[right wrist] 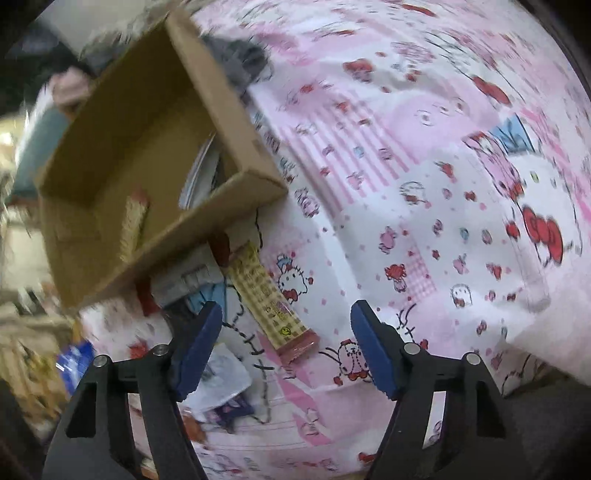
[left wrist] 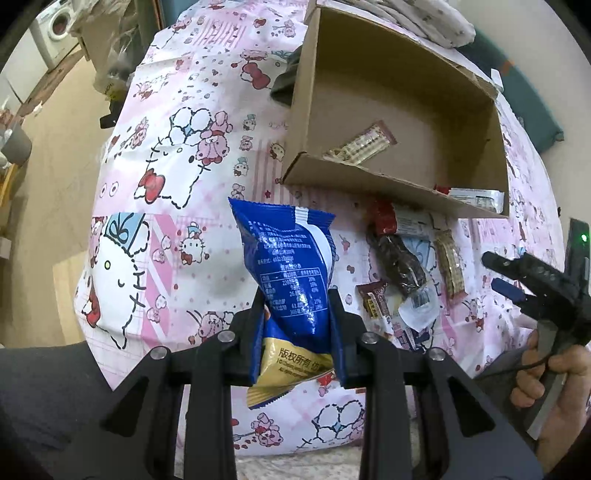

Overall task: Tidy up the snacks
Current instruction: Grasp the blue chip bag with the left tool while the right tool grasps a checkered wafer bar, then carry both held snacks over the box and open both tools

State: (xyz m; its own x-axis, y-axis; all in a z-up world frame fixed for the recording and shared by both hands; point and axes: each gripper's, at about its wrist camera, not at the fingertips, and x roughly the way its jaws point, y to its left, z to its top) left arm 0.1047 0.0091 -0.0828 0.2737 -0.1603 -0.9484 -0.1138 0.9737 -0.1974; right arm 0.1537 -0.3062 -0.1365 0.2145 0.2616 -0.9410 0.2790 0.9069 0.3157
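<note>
My left gripper (left wrist: 297, 306) is shut on a blue snack bag (left wrist: 291, 266) and holds it above the pink cartoon bedsheet (left wrist: 184, 155). Behind it stands an open cardboard box (left wrist: 491, 155) with a beige wafer bar (left wrist: 364, 144) inside. Several snack packets lie in front of the box, among them a dark packet (left wrist: 400, 264) and a beige bar (left wrist: 450, 267). My right gripper (right wrist: 286, 343) is open, its blue pads apart. Its jaws stand above the end of a beige wafer bar (right wrist: 269, 295) without touching it. The same right gripper (left wrist: 517, 280) shows at the right of the left wrist view.
The box (right wrist: 236, 144) sits at the upper left of the right wrist view, with a bar (right wrist: 133, 221) and white packets inside. A dark cloth (left wrist: 286, 85) lies behind the box. A washing machine (left wrist: 55, 29) and floor are at the far left. A hand (left wrist: 561, 384) grips the right tool.
</note>
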